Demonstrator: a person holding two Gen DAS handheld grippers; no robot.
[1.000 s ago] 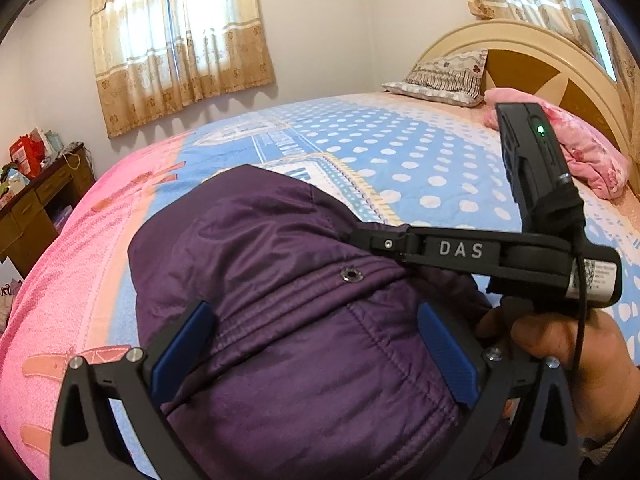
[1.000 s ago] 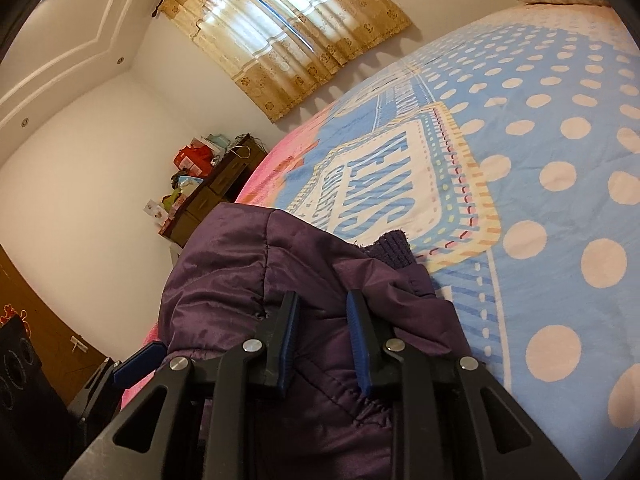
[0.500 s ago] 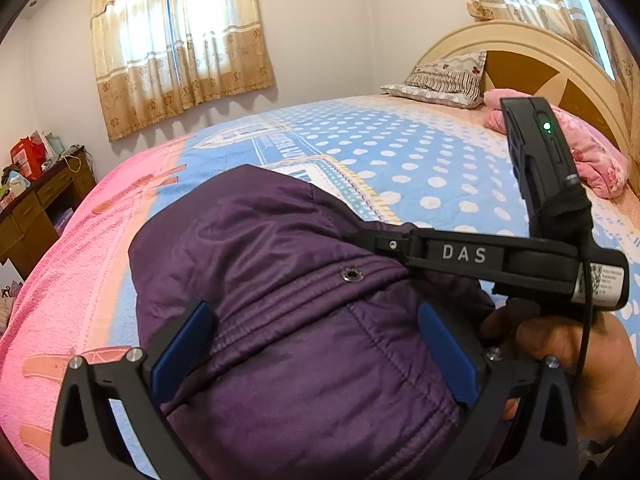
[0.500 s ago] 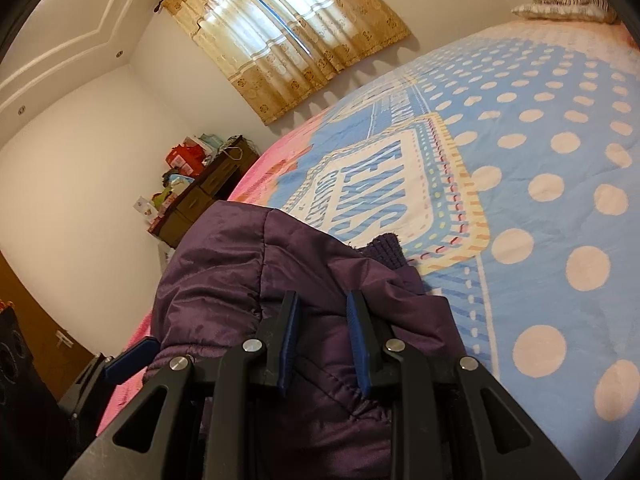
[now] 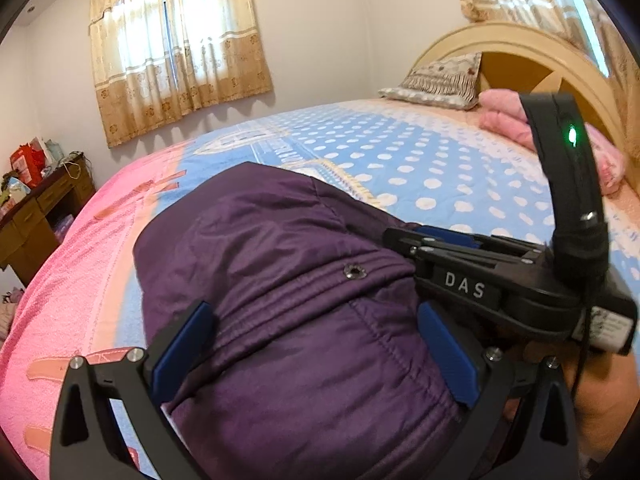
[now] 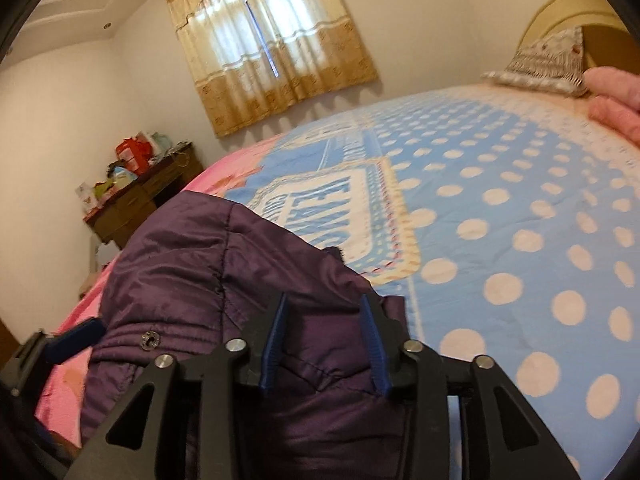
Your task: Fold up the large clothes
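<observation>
At the left edge a wooden desk stands against the wall. Beside it, on the near part of the bed, the purple jacket lies in a padded bundle. The left gripper is spread wide over it, its jaws at either side and not pinching, probably to steady the bulk. The right gripper is half open around a ridge of the jacket; I cannot tell if it grips. Far right lies a pink blanket.
</observation>
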